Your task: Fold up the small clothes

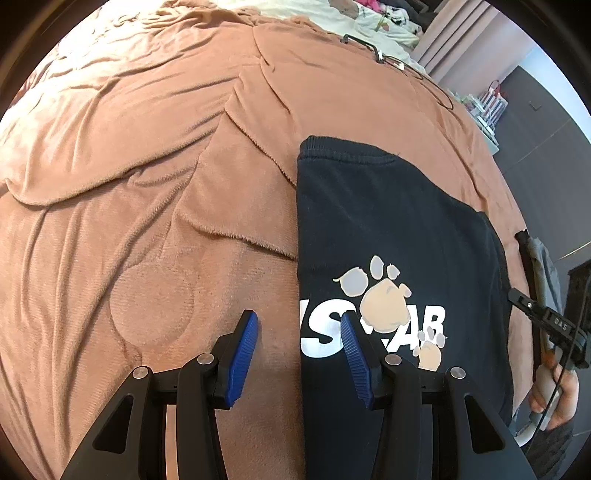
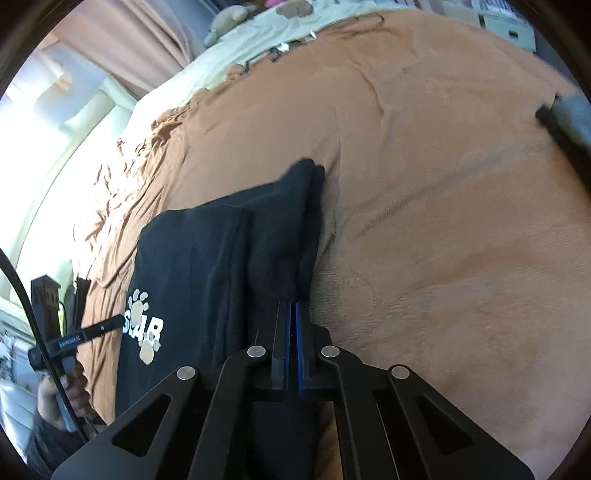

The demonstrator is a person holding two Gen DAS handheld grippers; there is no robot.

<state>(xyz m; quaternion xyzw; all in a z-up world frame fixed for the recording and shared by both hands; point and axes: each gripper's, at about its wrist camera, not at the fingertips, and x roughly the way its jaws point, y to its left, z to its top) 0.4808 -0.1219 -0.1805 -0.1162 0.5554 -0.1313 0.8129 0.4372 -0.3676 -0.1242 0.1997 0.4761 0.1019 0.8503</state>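
Observation:
A small black T-shirt (image 1: 388, 221) with white letters and tan paw prints lies on a brown blanket (image 1: 147, 184). My left gripper (image 1: 299, 325) hovers open over the shirt's left edge, one blue pad above the blanket and the other above the print. In the right wrist view the same black T-shirt (image 2: 207, 258) has its right side lifted and folded. My right gripper (image 2: 291, 306) is shut on that black edge, which rises as a peak in front of the fingers. The left gripper (image 2: 110, 325) shows at the far left, held by a hand.
The brown blanket (image 2: 443, 221) covers a bed, wrinkled on the far side. Cream bedding (image 2: 258, 26) and a metal-framed object (image 1: 373, 48) lie at the head. A dark and grey item (image 2: 569, 122) sits at the right edge. A hand (image 1: 554, 395) holds the right gripper's handle.

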